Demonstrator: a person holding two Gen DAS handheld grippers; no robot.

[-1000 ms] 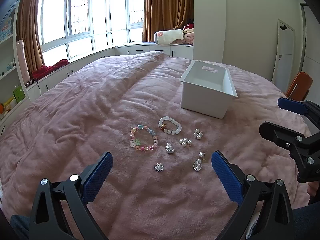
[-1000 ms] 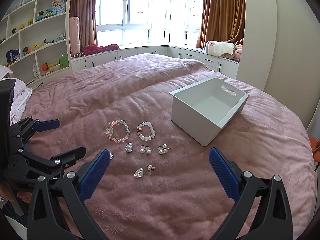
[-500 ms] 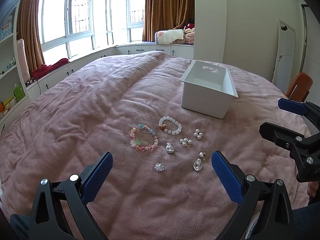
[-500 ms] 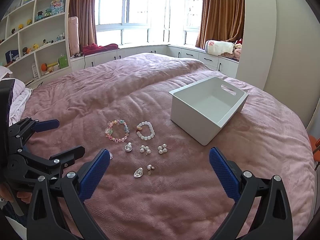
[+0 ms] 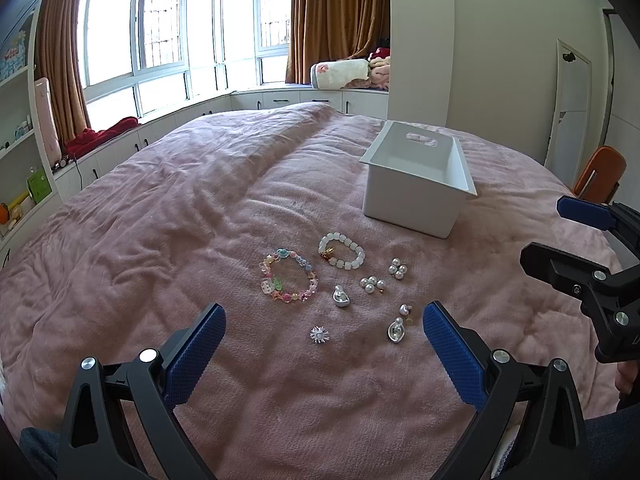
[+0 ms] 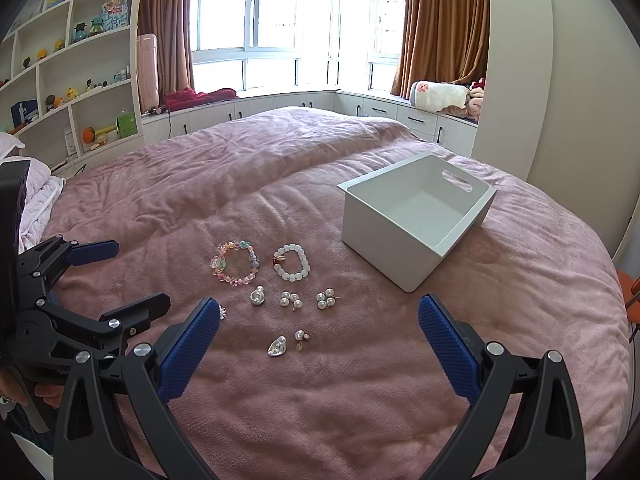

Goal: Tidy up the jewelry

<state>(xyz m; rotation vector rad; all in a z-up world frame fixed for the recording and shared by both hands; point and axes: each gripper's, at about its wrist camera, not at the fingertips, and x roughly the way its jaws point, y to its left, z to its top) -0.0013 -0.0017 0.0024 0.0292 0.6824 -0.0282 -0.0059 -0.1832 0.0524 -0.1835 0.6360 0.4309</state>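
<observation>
Pink plush blanket (image 5: 180, 248) fills the view, spread over the bed, and the jewelry sits in a loose cluster in the middle of it. Over on the left, the left gripper (image 5: 324, 334) hovers low above the blanket, its blue-padded fingers (image 5: 196, 354) spread wide with nothing between them. Farthest left in the cluster is the multicoloured bead bracelet (image 5: 287, 276), a ring of pastel charms lying flat. Just beside it, to the right, the white bead bracelet (image 5: 341, 250) with a small gold charm on its near-left edge. Below the pair, a silver spiky brooch (image 5: 319, 334) sits alone nearest the left gripper, and a silver drop earring (image 5: 341, 295) lies just under the bracelets. Moving right, a pearl cluster earring (image 5: 372, 284), then a second pearl cluster (image 5: 397, 269), close but apart. Nearer the camera, a small pearl stud (image 5: 405, 310) rests just beside another silver drop earring (image 5: 395, 331).

Further right and farther back stands the white storage bin (image 6: 384, 236), upright on the blanket, well apart from the jewelry, a handle slot in its far wall, inside bare as far as the right wrist view shows. On the right, the right gripper (image 6: 319, 334) also hangs over the blanket, jaws wide apart and holding nothing.
</observation>
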